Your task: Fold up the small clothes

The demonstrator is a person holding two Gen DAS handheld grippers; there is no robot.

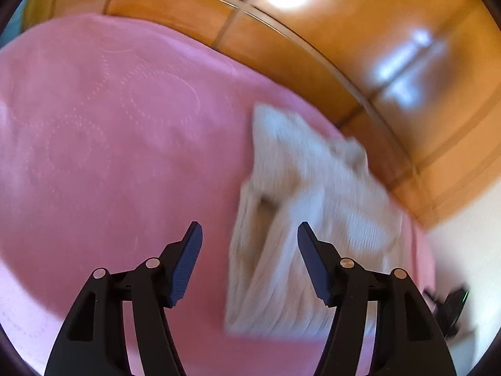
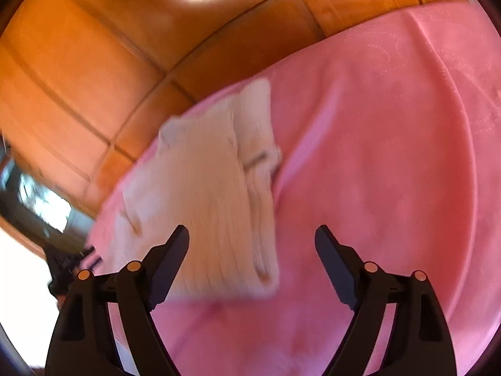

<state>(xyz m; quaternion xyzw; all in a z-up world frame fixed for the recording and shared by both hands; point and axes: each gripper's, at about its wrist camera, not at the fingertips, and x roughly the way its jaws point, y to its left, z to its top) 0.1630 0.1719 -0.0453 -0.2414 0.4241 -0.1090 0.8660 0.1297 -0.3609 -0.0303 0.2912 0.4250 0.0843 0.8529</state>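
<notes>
Cream ribbed knit garment on pink bedspread: lies ahead-right of left gripper, ahead-left of right gripper (both wide open, empty); long axis runs away from both.

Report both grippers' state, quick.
Left gripper: open, holding nothing, above the cream garment.
Right gripper: open, holding nothing, above the pink cover.

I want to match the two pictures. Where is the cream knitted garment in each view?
Left wrist: cream knitted garment right of centre, reaching behind the right finger of the open left gripper.
Right wrist: garment left of centre, behind the left finger of the open right gripper.
Shared landmark: pink blanket under it.
</notes>
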